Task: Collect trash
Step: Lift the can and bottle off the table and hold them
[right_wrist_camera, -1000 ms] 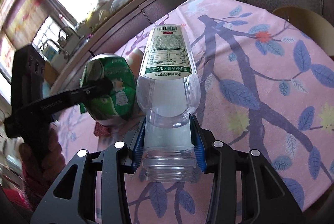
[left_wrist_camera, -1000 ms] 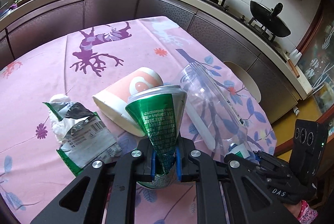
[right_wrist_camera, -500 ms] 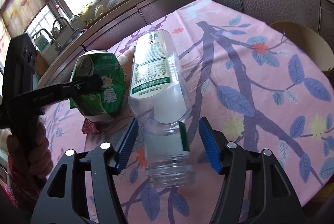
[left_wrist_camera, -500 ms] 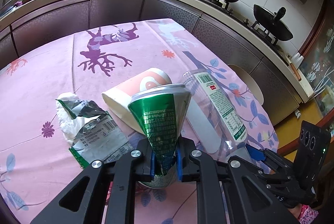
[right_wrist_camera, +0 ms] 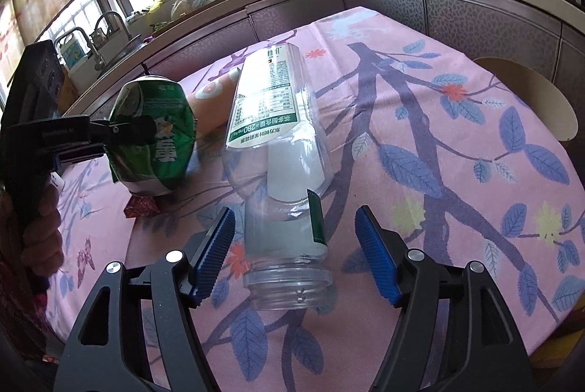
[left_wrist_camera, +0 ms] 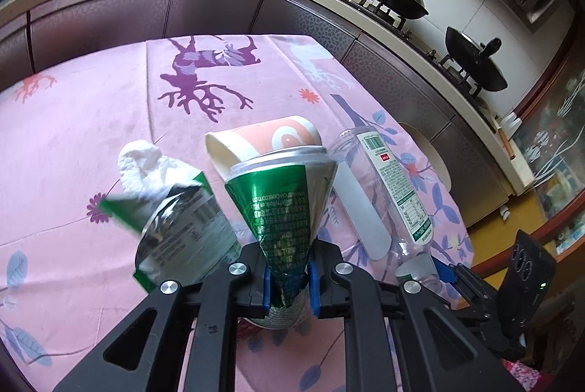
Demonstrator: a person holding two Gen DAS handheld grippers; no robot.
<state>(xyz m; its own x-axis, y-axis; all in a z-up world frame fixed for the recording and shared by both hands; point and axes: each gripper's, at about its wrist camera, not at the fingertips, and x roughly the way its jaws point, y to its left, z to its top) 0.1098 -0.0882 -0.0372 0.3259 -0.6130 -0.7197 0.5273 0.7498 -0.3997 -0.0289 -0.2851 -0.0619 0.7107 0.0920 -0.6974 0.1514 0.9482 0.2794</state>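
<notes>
Wrapper [left_wrist_camera: 182, 231] lies far left on the surface [left_wrist_camera: 91, 121]. Left gripper [left_wrist_camera: 289, 282]: fingers pinching crushed can [left_wrist_camera: 281, 198], cup [left_wrist_camera: 263, 143] behind. Bottle [right_wrist_camera: 274, 136] lies on its side, neck between the right gripper [right_wrist_camera: 296, 260] fingers, which are opening, clear of it.

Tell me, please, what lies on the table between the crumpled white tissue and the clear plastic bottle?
In the left wrist view, a paper cup lies on its side between the tissue and the bottle.
</notes>
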